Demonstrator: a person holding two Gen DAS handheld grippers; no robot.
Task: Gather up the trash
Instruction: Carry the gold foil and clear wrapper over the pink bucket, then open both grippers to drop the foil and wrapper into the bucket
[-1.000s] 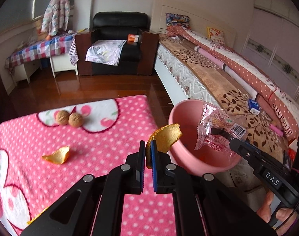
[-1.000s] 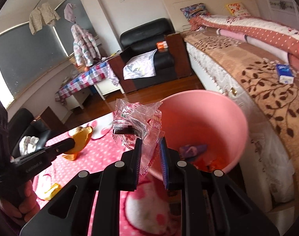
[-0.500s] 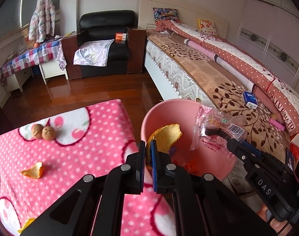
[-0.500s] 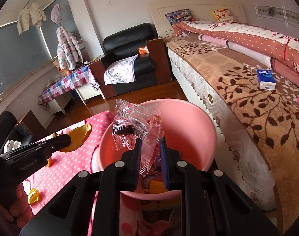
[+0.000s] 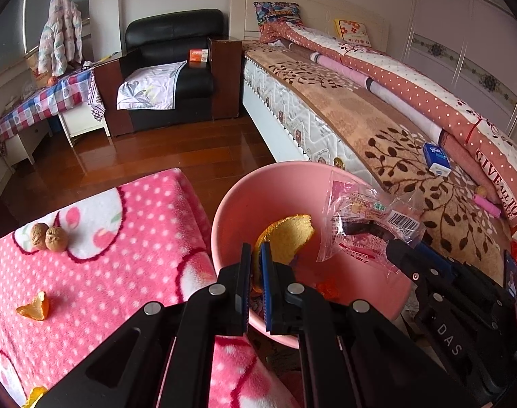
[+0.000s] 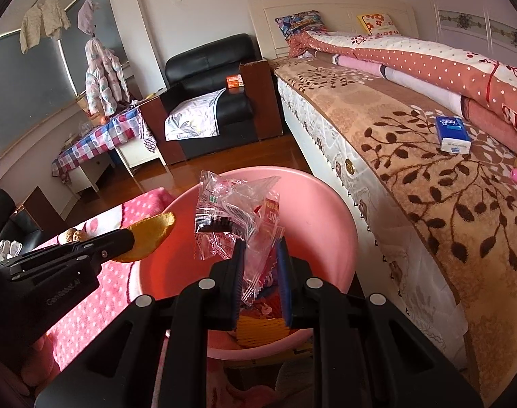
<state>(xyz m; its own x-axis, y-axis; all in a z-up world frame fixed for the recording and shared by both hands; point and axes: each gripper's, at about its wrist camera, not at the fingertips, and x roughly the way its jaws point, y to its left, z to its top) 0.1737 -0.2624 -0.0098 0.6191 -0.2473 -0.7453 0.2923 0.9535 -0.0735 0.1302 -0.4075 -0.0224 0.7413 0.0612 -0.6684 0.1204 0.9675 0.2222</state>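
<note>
Pink basin [image 5: 231, 204] fills lower centre; left gripper [image 5: 255, 255] is clamped on orange peel [image 5: 285, 238] above it; right gripper [image 6: 260, 248] pinches a clear plastic wrapper [image 6: 231, 217] over its middle.

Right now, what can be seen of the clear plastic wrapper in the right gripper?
The clear plastic wrapper is crumpled, see-through film with red print, a small green mark, a barcode and a dark strip. The right gripper holds its lower end between its fingers, which stand slightly apart; the rest stands up above the pink basin, touching nothing else visible.
</note>
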